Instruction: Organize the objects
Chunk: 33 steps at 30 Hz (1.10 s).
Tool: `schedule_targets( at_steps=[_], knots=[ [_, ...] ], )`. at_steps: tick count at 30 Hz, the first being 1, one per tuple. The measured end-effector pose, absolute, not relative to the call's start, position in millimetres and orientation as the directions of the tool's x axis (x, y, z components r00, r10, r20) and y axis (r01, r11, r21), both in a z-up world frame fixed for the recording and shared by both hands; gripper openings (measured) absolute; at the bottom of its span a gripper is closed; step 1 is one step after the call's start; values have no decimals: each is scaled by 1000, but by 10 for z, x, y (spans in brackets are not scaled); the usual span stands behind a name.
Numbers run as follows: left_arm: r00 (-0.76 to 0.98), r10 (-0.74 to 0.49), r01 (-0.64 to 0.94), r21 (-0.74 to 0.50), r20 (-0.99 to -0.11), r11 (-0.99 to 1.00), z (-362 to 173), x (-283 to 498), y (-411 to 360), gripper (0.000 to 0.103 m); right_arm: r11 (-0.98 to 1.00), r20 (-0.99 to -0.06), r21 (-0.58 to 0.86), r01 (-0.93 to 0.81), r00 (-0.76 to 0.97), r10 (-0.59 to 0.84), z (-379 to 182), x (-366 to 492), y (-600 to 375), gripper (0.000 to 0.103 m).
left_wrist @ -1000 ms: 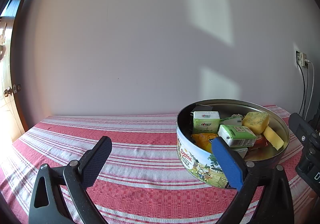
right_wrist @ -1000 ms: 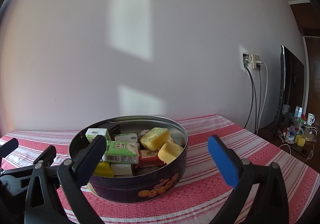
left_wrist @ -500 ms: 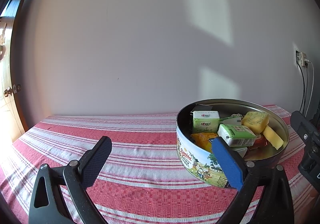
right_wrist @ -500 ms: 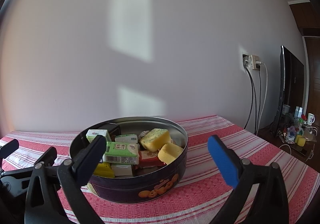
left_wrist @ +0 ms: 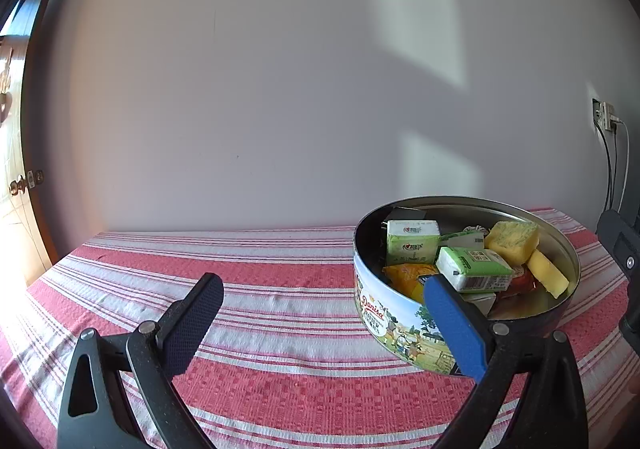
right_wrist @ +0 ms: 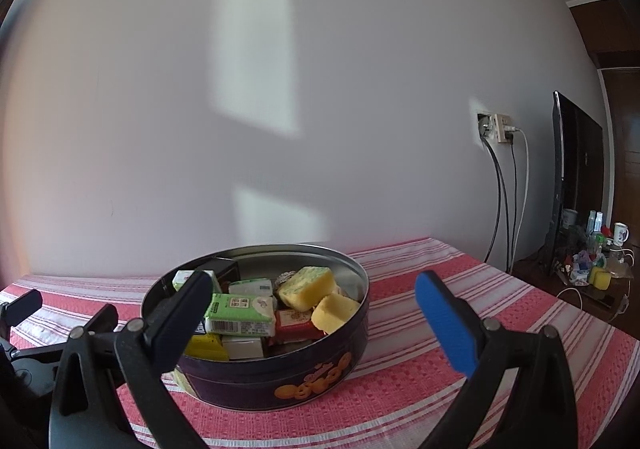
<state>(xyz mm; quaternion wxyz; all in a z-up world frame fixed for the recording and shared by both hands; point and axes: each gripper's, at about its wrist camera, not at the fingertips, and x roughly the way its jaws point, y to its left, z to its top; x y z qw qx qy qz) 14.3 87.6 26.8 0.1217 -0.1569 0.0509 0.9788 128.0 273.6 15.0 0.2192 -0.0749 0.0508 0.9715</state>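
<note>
A round cookie tin (left_wrist: 384, 313) stands on the red striped tablecloth; it also shows in the right wrist view (right_wrist: 280, 377). It holds several small packets: green-and-white cartons (left_wrist: 472, 269) (right_wrist: 240, 309), yellow sponge cakes (left_wrist: 514, 241) (right_wrist: 306, 283), a red packet (right_wrist: 294, 323). My left gripper (left_wrist: 320, 313) is open and empty, just left of the tin, its right finger in front of the rim. My right gripper (right_wrist: 312, 313) is open and empty, in front of the tin.
The tablecloth (left_wrist: 260, 289) reaches the white wall behind. A wall socket with cables (right_wrist: 496, 129) and a dark screen (right_wrist: 576, 169) are at the right. A door with a knob (left_wrist: 20, 185) is at the far left.
Nothing has visibly changed; both grippers hold nearly still, open.
</note>
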Motion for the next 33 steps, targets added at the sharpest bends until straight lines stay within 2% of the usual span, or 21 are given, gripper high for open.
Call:
schedule_targets(
  at_steps=[33],
  knots=[
    [-914,224,-259,59,-339,-964,252,145,865,102,-902,-147,69,-426,-899,413,159,1338,2757,103]
  ],
)
